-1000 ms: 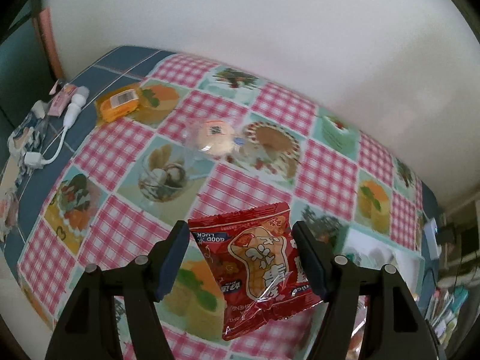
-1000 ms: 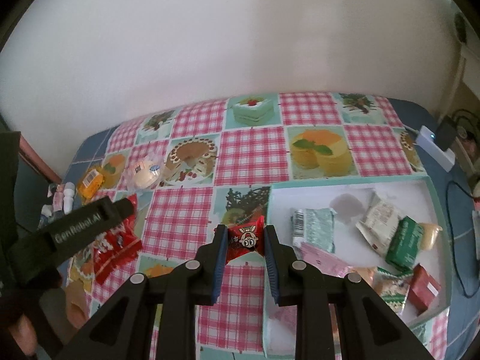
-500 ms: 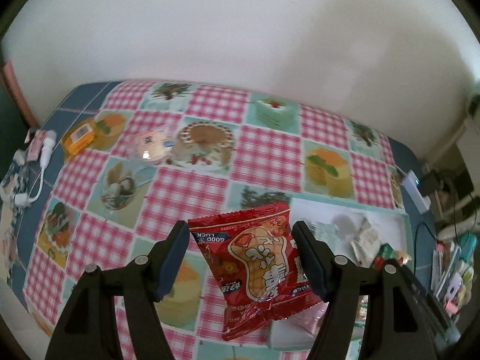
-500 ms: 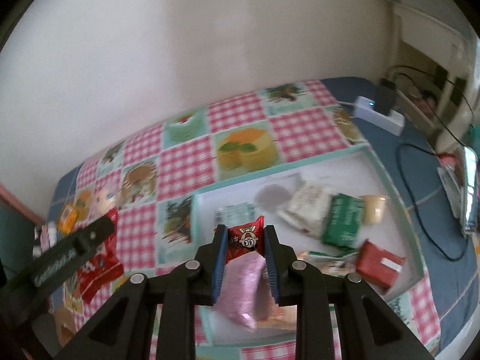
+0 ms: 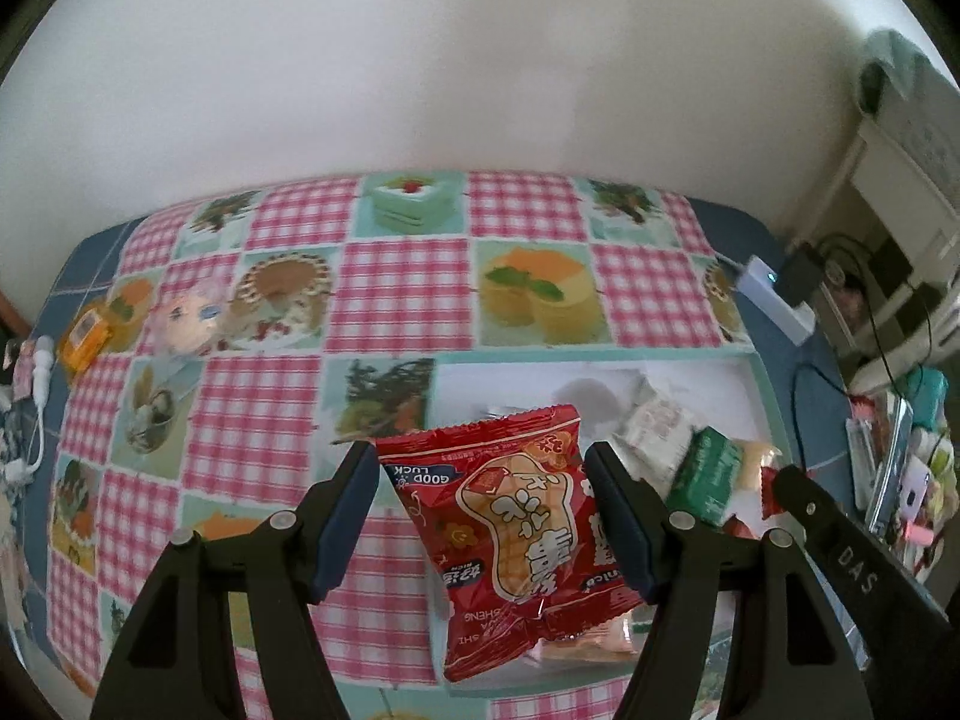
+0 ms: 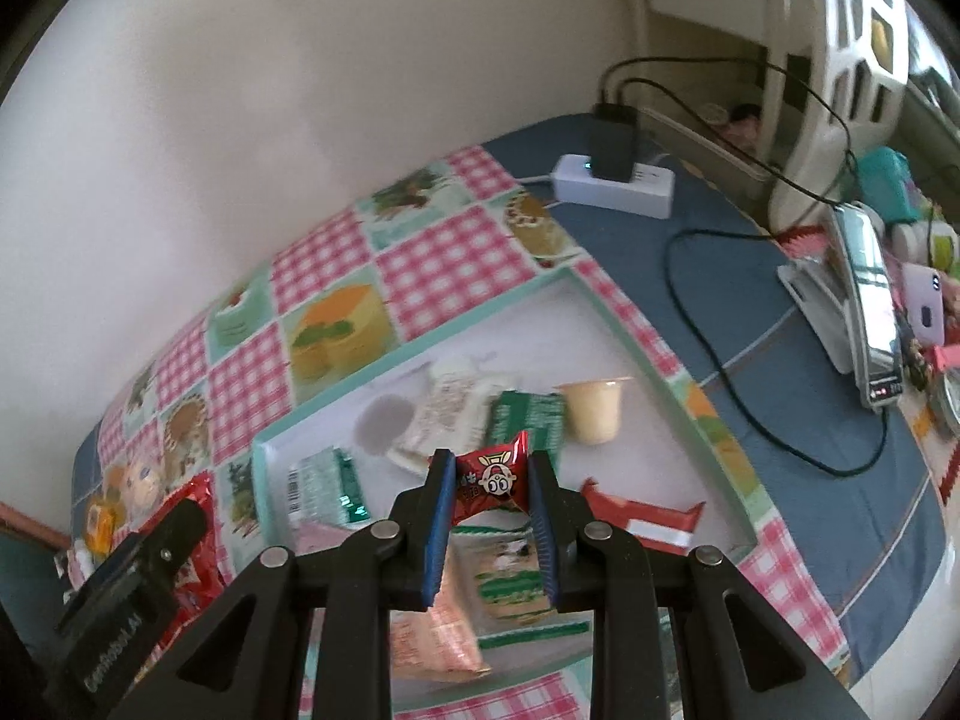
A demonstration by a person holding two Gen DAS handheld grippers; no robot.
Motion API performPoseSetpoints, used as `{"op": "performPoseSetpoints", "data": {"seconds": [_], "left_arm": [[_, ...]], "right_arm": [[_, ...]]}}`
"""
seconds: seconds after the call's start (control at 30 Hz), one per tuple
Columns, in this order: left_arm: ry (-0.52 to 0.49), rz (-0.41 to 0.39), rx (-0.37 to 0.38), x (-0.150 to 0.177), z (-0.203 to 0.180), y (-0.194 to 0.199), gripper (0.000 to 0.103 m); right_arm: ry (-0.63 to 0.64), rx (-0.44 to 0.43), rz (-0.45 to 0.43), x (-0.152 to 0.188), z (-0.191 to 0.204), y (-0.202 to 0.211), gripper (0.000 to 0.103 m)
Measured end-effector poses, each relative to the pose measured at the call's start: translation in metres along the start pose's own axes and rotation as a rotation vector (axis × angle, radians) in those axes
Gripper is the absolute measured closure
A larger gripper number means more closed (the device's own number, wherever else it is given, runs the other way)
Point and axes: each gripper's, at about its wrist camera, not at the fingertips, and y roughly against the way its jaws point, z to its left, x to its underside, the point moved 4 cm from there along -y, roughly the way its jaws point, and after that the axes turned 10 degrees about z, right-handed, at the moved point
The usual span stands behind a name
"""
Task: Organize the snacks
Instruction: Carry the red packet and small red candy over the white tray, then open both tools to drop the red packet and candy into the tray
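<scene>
Above the tray (image 6: 672, 387) by the table's right edge, both grippers have swung over, the left gripper (image 5: 483, 519) gripping a red snack bag (image 5: 516, 540), the right gripper (image 6: 489, 489) pinching a small red candy (image 6: 489, 480), ready for dropping.

We count two grippers — left gripper (image 5: 483, 516), right gripper (image 6: 491, 516) — each clamping one red packet, one tray (image 6: 690, 396), one pudding cup (image 6: 594, 411), one power strip (image 6: 612, 183).
</scene>
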Motion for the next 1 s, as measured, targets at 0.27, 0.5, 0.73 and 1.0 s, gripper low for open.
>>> {"op": "performPoseSetpoints", "data": {"seconds": [0.27,0.5,0.73,1.0], "left_arm": [[-0.070,0.024,0.014,-0.002,-0.033,-0.024,0.031],[-0.059,0.046,0.040,-0.007,-0.037,-0.042,0.031],[-0.037,0.057,0.068,-0.009,-0.033,-0.046,0.021],[0.023,0.076,0.053,-0.008,-0.010,-0.046,0.021]], "right_arm": [[-0.013,0.036,0.016,-0.003,-0.015,-0.020,0.077],[-0.031,0.020,0.063,-0.001,-0.019,-0.039,0.076],[-0.046,0.022,0.090,0.000,-0.018,-0.045,0.074],[-0.062,0.030,0.112,0.002,-0.020,-0.048,0.038]]}}
